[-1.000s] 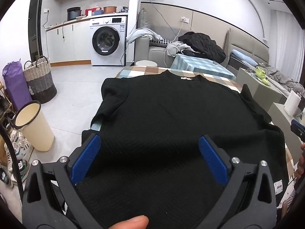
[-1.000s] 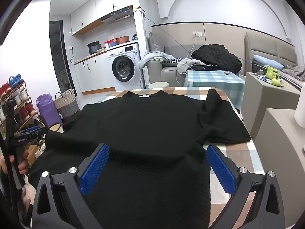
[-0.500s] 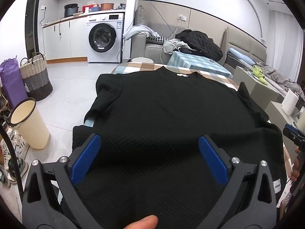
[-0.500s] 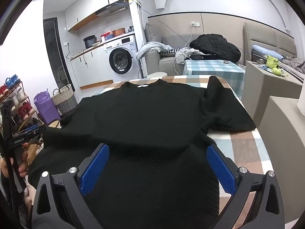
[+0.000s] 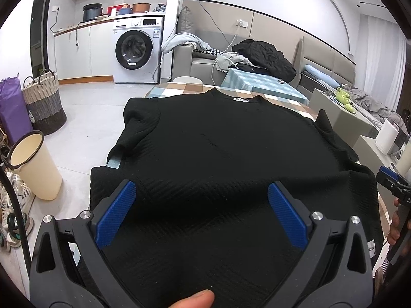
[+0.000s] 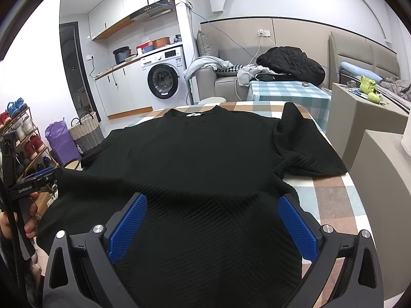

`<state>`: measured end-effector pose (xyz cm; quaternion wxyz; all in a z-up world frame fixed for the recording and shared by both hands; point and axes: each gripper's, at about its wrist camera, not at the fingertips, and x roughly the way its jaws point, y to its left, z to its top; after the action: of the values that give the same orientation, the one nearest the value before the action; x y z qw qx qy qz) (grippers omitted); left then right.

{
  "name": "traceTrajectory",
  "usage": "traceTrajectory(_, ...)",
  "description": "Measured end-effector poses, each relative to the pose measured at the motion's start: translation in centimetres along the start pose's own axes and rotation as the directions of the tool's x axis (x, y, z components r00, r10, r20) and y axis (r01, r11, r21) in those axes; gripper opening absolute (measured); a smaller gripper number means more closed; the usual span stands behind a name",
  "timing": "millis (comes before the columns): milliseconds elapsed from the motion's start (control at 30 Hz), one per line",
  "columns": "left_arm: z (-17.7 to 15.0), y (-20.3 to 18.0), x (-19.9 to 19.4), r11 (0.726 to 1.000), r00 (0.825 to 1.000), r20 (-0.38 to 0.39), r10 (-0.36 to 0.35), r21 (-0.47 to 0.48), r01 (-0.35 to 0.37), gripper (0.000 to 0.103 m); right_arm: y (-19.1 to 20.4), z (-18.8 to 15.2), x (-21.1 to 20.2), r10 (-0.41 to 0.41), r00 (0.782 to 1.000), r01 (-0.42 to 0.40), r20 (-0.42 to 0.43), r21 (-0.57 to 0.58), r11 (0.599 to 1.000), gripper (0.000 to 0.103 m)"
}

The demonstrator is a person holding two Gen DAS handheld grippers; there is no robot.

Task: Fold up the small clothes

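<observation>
- Right, your black sweater [image 5: 218, 148] lies spread flat across the checked tabletop [image 6: 331, 197], neckline and its white label [image 6: 194, 114] toward the far edge, hem toward you.
- Its left sleeve [image 5: 138, 128] hangs over the tabletop's left edge; the other sleeve [image 6: 303, 143] lies folded on the cloth by the right edge, well clear of the near right corner.
- Your left gripper [image 5: 201, 197] hovers over the hem on the left side, blue pads [image 5: 115, 215] spread wide with nothing between them but the fabric below; whether they touch it I cannot tell.
- Your right gripper [image 6: 212, 210] sits over the hem nearer the right edge, its blue pads [image 6: 296, 228] likewise wide apart, clamping nothing.
- A thumb tip [image 5: 192, 299] pokes in at the bottom of the left wrist view.
- Each gripper shows at the margin of the other's view, with fingers wrapped round the handle.
- Beyond the far edge stands a second table with a teal checked cloth [image 6: 287, 92], a grey sofa [image 5: 203, 64] piled with clothes behind it.
- Left of the table on the floor: a cream bin [image 5: 33, 169], a woven basket [image 5: 43, 102] and a purple bag [image 5: 11, 107].
- A white washing machine [image 5: 136, 51] stands against the back wall.
</observation>
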<state>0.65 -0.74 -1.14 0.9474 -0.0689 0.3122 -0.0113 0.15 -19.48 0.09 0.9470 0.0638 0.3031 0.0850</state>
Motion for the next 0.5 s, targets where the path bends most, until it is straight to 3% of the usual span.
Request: traceTrajectory(500,0.1,0.6,1.1,1.0,1.0,-0.008,0.024,0.0,-0.024,0.102,-0.1,-0.1,0.4,-0.008,1.0,0.008,0.005,0.001,1.0,0.103)
